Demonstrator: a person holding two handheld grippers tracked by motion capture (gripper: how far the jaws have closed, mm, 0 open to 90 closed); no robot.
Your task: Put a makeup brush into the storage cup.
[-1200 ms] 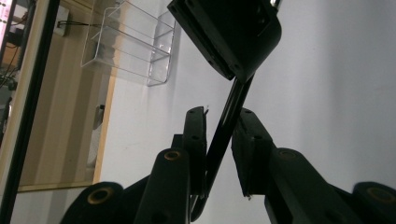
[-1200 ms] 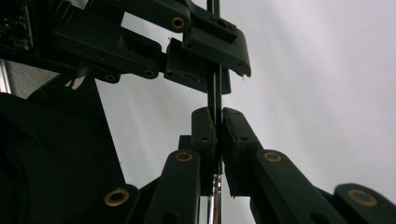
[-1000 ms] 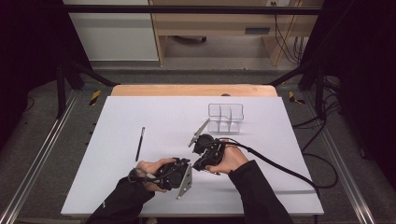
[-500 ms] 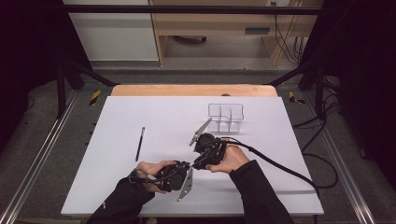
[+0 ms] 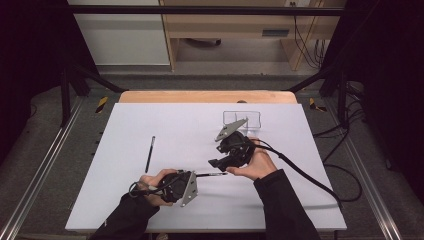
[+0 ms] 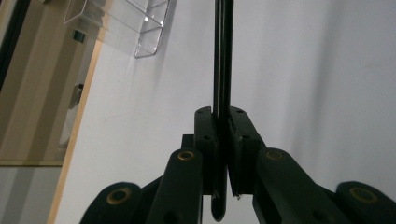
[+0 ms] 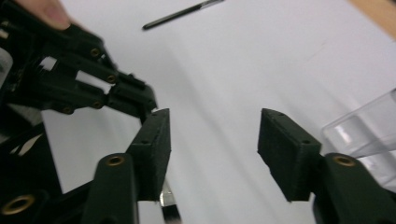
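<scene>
Left of centre on the white worktop, a spare thin black pen lies alone. Near the front edge, the left gripper pinches a second slim black pen tight. The right gripper, jaws just opened and empty, sits beside its tip. Clear plastic divided tray stands toward the far edge.

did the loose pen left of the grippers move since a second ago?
No. The loose pen lies at the same spot relative to the table's left edge.
</scene>
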